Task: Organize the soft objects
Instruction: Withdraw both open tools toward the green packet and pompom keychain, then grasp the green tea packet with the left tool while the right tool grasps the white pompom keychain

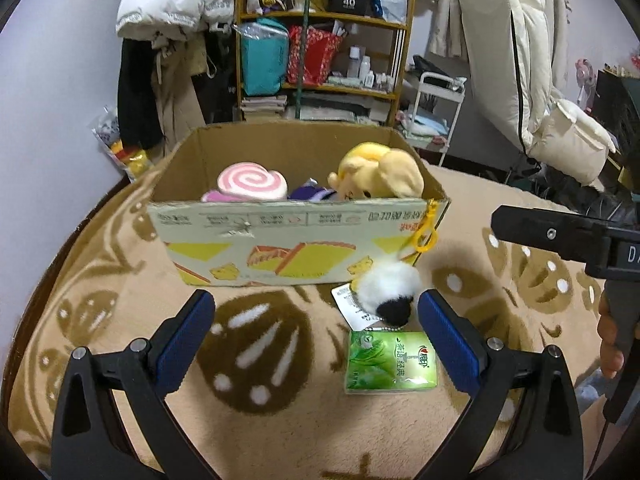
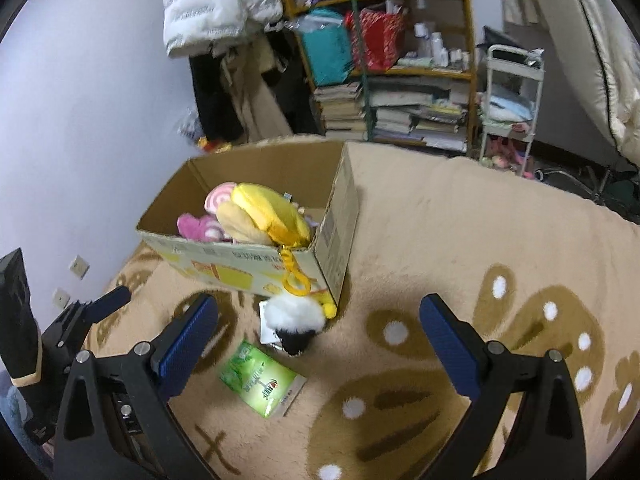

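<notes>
Both sets of tongs hang with their blue pads wide apart, gripping nothing: the left tongs (image 1: 316, 320) low over the patterned beige blanket (image 1: 120, 300), the right tongs (image 2: 320, 324) a bit farther back.

The cardboard box (image 1: 296, 240) stands open on the blanket. Inside it a pink swirl plush (image 1: 252, 182) and a yellow plush (image 1: 380, 172) poke above the rim, with something purple (image 1: 310, 193) between them, mostly hidden by the front wall. A yellow clip (image 1: 426, 236) hangs down over the box's near corner.

Just in front of that corner lies a white and black fluffy toy (image 1: 388, 292), its paper tag (image 1: 352, 308) half tucked under it. A green tissue pack (image 1: 390, 362) lies just beside it, nearer the tongs. Whether the clip belongs to the fluffy toy I can't tell.

A hand (image 1: 610, 340) on the right handle is cut off at the edge of the left view.
</notes>
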The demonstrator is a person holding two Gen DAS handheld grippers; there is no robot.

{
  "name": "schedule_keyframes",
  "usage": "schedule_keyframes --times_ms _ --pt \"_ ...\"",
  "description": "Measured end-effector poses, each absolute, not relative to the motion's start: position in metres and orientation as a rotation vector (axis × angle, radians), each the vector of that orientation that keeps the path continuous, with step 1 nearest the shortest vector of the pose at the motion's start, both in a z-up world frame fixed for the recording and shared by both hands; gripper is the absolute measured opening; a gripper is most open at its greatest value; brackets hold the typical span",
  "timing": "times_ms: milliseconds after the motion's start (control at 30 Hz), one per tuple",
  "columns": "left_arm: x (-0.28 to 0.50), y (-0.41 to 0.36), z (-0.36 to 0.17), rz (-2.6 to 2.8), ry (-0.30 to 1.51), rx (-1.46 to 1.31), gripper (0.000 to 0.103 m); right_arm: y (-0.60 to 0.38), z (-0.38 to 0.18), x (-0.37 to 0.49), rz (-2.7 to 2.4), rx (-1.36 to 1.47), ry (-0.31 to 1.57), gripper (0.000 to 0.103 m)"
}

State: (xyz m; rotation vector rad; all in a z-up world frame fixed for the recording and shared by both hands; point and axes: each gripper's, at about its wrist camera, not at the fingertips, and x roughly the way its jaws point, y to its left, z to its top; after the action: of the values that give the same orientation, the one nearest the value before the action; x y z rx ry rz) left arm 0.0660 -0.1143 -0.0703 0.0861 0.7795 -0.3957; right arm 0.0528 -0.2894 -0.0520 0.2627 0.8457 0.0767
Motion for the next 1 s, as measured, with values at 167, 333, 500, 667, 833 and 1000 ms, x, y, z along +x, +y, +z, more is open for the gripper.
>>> schedule_keyframes --times_ms 167,333,500,667,833,1000 --pt "0.073 -0.124 -0.086 -0.42 0.831 0.075 0.1 -0.29 -0.072 0.068 0.123 0.258 0.918 0.098" --pt "0.072 -0.137 -0.1 -0.479 0.861 0.098 0.1 -0.29 -0.095 0.08 0.16 0.274 0.988 0.088" --pt "0.065 -0.153 -0.109 -0.526 0.862 0.155 0.1 -0.294 -0.111 0.084 0.165 0.311 1.029 0.088" --pt "0.064 -0.163 -0.12 -0.54 0.895 0.178 0.1 -0.293 -0.119 0.086 0.171 0.332 1.052 0.086" --pt "0.065 -0.168 -0.13 -0.546 0.941 0.173 0.1 -0.29 -0.126 0.09 0.177 0.347 1.076 0.08" --pt "0.068 -0.175 -0.141 -0.572 1.014 0.181 0.1 -0.286 -0.133 0.091 0.187 0.365 1.098 0.075"
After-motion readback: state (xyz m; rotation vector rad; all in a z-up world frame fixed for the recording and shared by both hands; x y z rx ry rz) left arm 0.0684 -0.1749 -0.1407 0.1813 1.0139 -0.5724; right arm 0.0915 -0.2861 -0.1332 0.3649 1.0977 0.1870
